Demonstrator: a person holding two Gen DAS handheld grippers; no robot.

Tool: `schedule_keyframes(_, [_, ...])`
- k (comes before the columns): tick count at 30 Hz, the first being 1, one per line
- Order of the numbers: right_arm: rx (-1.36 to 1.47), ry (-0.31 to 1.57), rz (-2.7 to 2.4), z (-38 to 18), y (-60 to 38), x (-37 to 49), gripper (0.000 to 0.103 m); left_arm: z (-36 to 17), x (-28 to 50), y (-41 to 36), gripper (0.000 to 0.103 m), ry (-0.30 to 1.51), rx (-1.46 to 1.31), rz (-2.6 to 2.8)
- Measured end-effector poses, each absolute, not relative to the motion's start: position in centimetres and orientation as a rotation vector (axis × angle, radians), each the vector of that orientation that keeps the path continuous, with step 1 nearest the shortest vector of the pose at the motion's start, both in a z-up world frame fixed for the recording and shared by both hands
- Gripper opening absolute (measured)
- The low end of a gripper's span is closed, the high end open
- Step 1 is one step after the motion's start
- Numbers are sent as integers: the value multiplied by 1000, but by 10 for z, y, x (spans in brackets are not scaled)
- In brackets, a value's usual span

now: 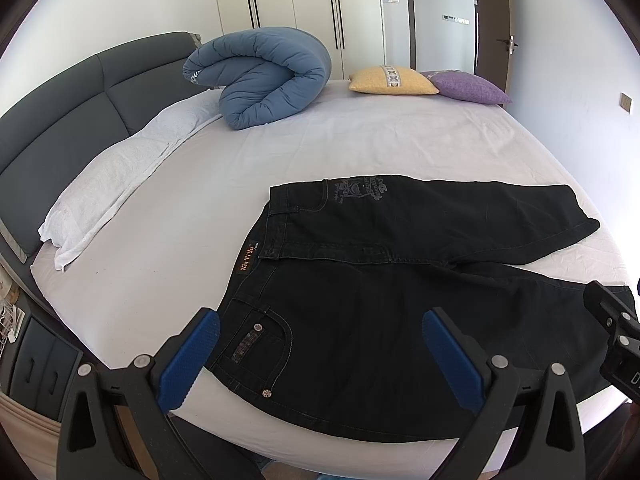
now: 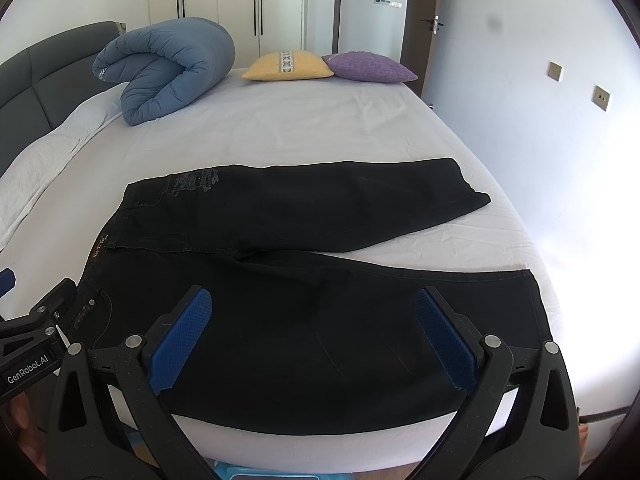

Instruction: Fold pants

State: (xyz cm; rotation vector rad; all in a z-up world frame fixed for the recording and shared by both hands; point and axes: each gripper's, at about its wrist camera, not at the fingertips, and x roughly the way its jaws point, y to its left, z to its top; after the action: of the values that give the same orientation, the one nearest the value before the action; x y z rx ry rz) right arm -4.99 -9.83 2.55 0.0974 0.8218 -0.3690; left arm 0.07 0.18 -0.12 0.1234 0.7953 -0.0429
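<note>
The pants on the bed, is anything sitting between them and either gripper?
Nothing visible. The pants lie spread flat on the bed, and both the left gripper and right gripper are open right above them. The rolled blue quilt and cushions sit far off.

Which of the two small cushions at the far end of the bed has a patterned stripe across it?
The yellow cushion. A pale band with a dark cross pattern runs over its middle, while the purple cushion beside it, nearer the door, shows no such band.
</note>
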Motion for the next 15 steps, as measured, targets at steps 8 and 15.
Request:
schedule_keyframes(8, [91, 823, -364, 26, -96, -49, 103, -3, 0, 3, 103, 797, 125, -43])
schedule_keyframes(15, [88, 825, -359, 27, -94, -49, 103, -4, -1, 5, 103, 797, 125, -43])
